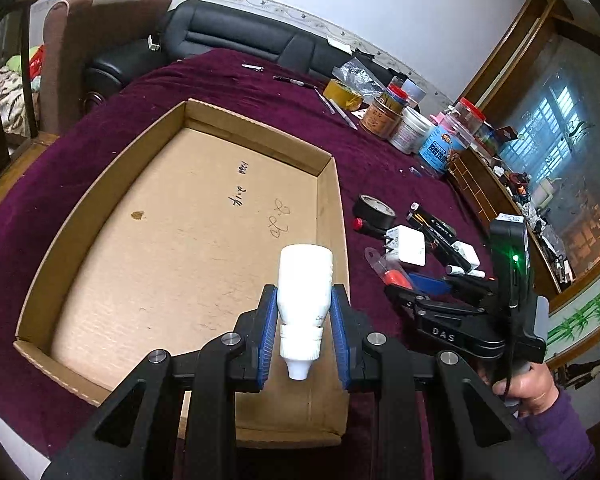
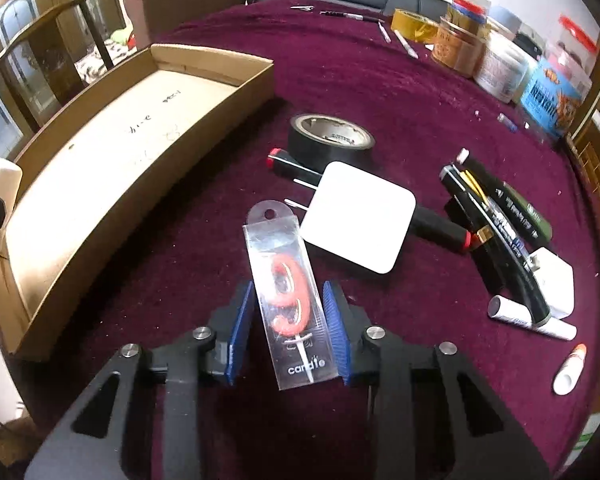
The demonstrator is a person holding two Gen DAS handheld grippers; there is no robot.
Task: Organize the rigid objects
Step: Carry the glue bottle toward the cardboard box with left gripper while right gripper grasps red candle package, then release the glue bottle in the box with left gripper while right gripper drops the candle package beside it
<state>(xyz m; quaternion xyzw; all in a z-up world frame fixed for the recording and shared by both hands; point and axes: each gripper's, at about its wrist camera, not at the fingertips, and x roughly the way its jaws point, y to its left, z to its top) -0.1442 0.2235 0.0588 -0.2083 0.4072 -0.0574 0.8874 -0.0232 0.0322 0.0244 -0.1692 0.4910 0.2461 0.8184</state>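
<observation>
**Bottle held over the box, candle packet waiting between open pads**

While the wide cardboard box (image 1: 188,216) sits on the left of the purple tabletop (image 1: 100,128) with nothing lying on its floor, the left hand-held gripper (image 1: 304,320) hangs over its near right corner, clamped on a small white bottle (image 1: 305,296). The blue pads press the bottle's sides, and its capped nozzle points back toward the camera. It looks like light, stiff plastic with a smooth skin, so a grip across the body, as here, seems the safest hold.

To the right of the box, the right hand-held gripper (image 2: 288,332) is spread open around a clear packet (image 2: 290,300) holding a red number nine candle, which lies flat on the cloth. The pads stand either side without touching it. The packet looks thin, slick and easily crushed, and the candle inside is probably brittle; taking it by its long edges seems best.

Further right lie a roll of black tape (image 2: 330,136), a white charger (image 2: 358,222), a screwdriver partly under the charger, and several pens (image 2: 496,216).
</observation>
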